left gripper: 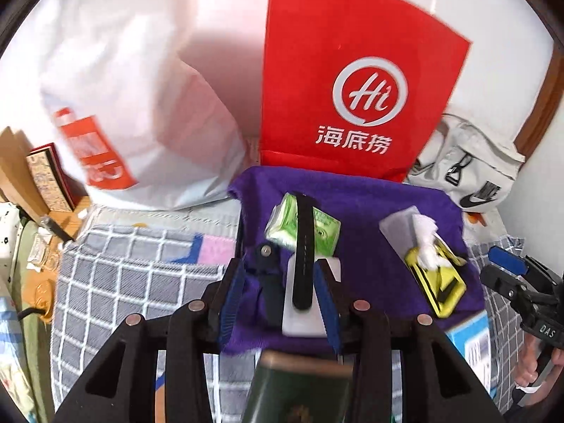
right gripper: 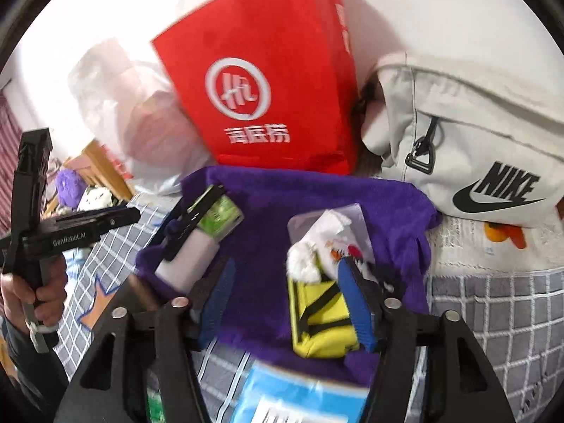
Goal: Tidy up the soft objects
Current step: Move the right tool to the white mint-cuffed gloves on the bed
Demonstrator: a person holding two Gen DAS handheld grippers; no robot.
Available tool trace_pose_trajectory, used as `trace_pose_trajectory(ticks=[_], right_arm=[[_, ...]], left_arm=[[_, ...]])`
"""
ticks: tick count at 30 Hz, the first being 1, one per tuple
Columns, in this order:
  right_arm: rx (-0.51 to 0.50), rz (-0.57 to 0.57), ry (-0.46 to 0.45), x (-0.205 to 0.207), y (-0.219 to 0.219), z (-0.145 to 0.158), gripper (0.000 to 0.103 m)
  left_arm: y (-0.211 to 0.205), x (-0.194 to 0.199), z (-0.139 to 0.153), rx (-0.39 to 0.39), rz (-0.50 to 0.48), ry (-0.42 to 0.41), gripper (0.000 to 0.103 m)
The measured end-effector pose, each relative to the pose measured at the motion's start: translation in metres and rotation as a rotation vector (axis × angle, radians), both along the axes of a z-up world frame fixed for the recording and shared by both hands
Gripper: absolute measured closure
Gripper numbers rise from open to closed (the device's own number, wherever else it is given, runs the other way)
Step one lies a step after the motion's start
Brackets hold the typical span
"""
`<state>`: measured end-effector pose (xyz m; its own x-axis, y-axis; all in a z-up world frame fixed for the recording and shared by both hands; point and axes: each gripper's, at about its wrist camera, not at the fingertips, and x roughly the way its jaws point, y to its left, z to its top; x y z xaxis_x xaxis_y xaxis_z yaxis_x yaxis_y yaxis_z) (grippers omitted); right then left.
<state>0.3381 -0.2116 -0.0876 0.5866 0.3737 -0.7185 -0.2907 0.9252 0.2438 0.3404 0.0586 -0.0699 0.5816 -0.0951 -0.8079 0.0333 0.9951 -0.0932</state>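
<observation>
A purple towel (left gripper: 370, 218) (right gripper: 282, 218) lies on a checked bedspread. On it are a green tissue pack (left gripper: 317, 229) (right gripper: 220, 216), a white block with a black strap (left gripper: 304, 282) (right gripper: 187, 257), and a yellow tissue pack (left gripper: 437, 282) (right gripper: 320, 313) with white tissue sticking out. My left gripper (left gripper: 282, 299) is open, its blue pads on either side of the white block. My right gripper (right gripper: 285, 303) is open over the towel, its right pad beside the yellow pack.
A red paper bag (left gripper: 352, 70) (right gripper: 268, 81) and a white plastic bag (left gripper: 123, 88) stand behind the towel. A grey Nike bag (right gripper: 469, 141) lies at the right. A blue-white box (right gripper: 299, 394) and a dark green booklet (left gripper: 299, 387) lie near the front edge.
</observation>
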Motion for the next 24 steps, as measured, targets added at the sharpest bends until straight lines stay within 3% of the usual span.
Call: trace_pose_trajectory(ticks=[2, 7, 14, 17, 24], right_arm=[[-0.002, -0.004, -0.023, -0.024, 0.001, 0.008, 0.028], [0.010, 0.010, -0.021, -0.081, 0.003, 0.015, 0.026], [0.009, 0.026, 0.002, -0.153, 0.008, 0.005, 0.025], [0.010, 0.048, 0.023, -0.181, 0.012, -0.005, 0.025], [0.040, 0.104, 0.052, -0.226, 0.023, -0.035, 0.022]], left_arm=[[0.004, -0.018, 0.006, -0.003, 0.003, -0.015, 0.064], [0.004, -0.067, 0.019, -0.013, 0.002, -0.074, 0.064], [0.004, -0.128, 0.016, -0.027, -0.007, -0.055, 0.063], [0.002, -0.150, 0.007, -0.029, -0.004, -0.046, 0.047], [-0.002, -0.188, -0.024, -0.027, -0.013, -0.009, 0.041]])
